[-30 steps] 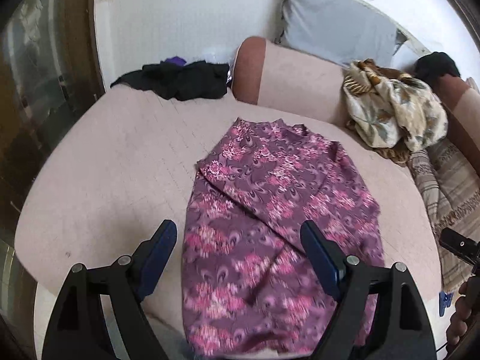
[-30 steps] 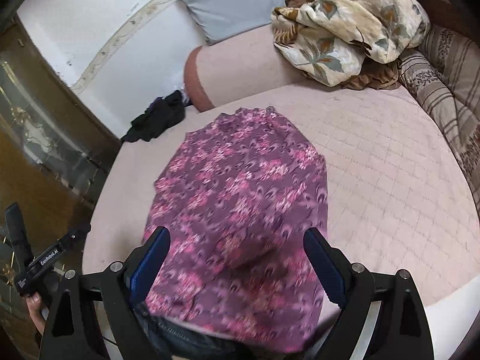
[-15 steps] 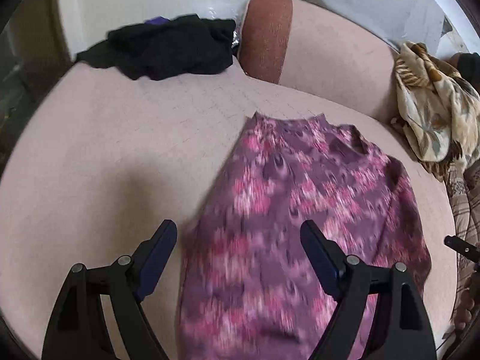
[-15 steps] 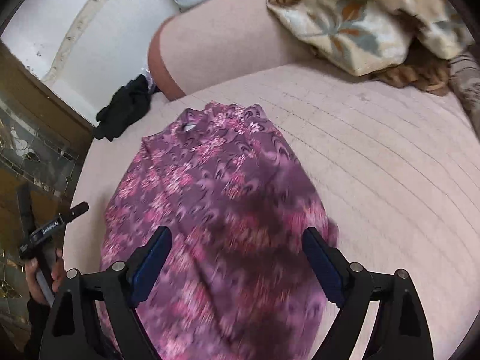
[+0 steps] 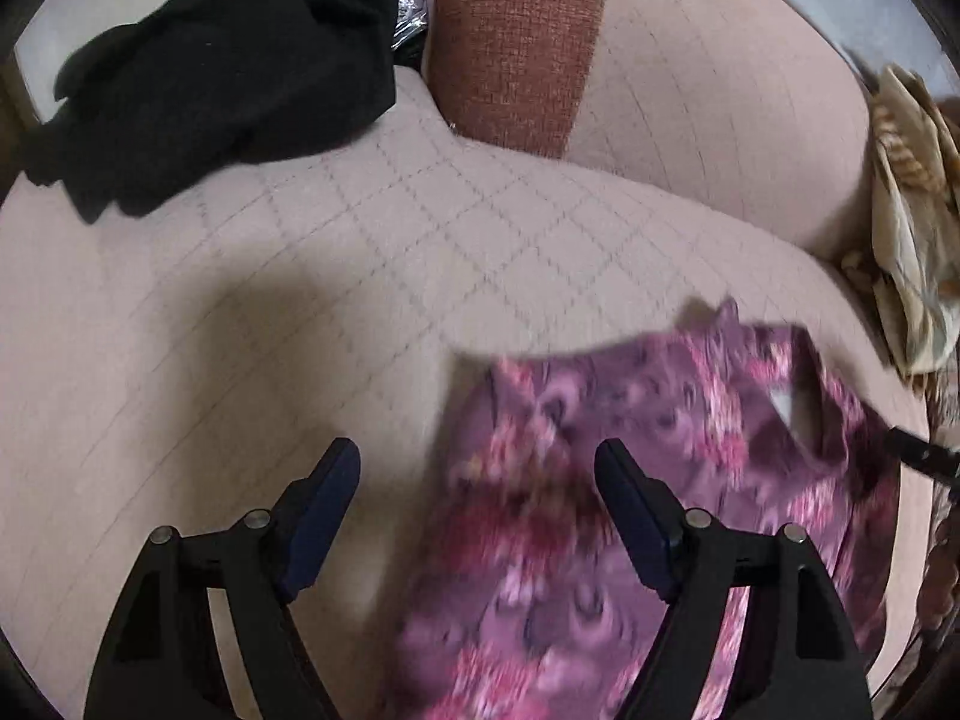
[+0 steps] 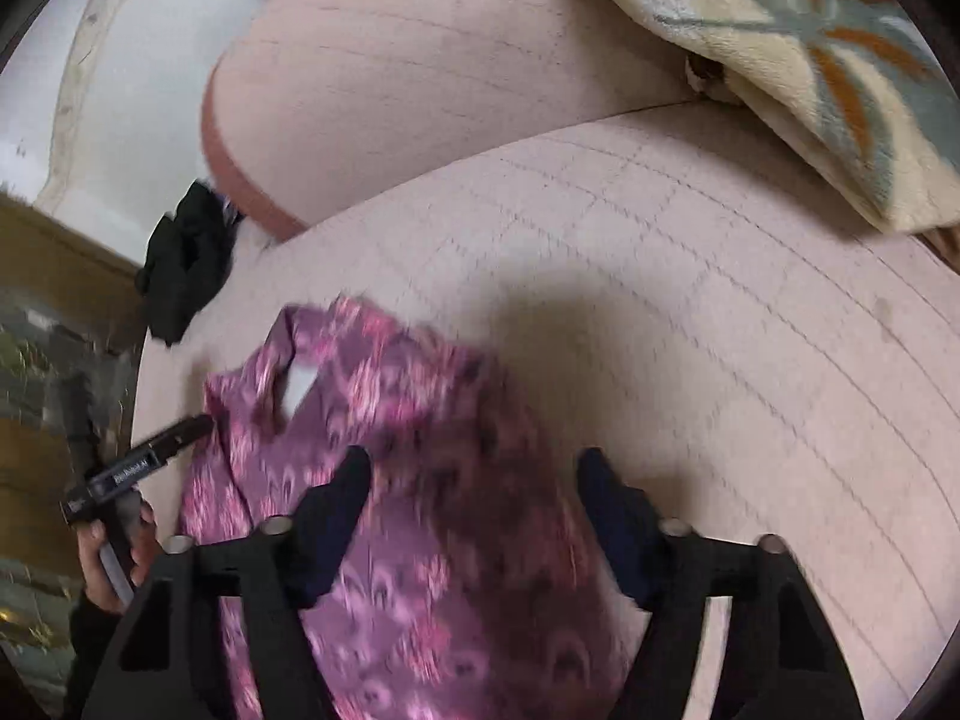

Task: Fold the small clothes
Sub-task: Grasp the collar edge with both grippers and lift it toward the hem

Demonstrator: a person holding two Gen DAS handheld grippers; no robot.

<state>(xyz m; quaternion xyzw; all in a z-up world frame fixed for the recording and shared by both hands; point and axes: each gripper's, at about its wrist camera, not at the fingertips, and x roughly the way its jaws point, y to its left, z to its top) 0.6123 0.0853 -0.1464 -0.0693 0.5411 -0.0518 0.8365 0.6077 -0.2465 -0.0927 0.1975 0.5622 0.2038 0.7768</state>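
Note:
A purple top with pink flowers (image 5: 648,468) lies flat on the quilted pink sofa seat (image 5: 300,300), collar end farthest from me. My left gripper (image 5: 477,468) is open and empty, low over the top's left shoulder edge. My right gripper (image 6: 471,480) is open and empty over the top's (image 6: 420,510) right shoulder side. The collar opening with a white label (image 6: 297,387) lies left of the right gripper. The left gripper also shows at the left of the right wrist view (image 6: 144,459). The picture is blurred.
A black garment (image 5: 228,60) lies at the seat's far left. A rust-ended pink bolster (image 5: 630,60) runs along the back. A cream floral blanket (image 6: 810,48) is heaped at the far right. A white wall (image 6: 132,90) is behind.
Both grippers have moved forward and down along the top, from over its hem to its shoulder and collar end. Both stayed open and empty.

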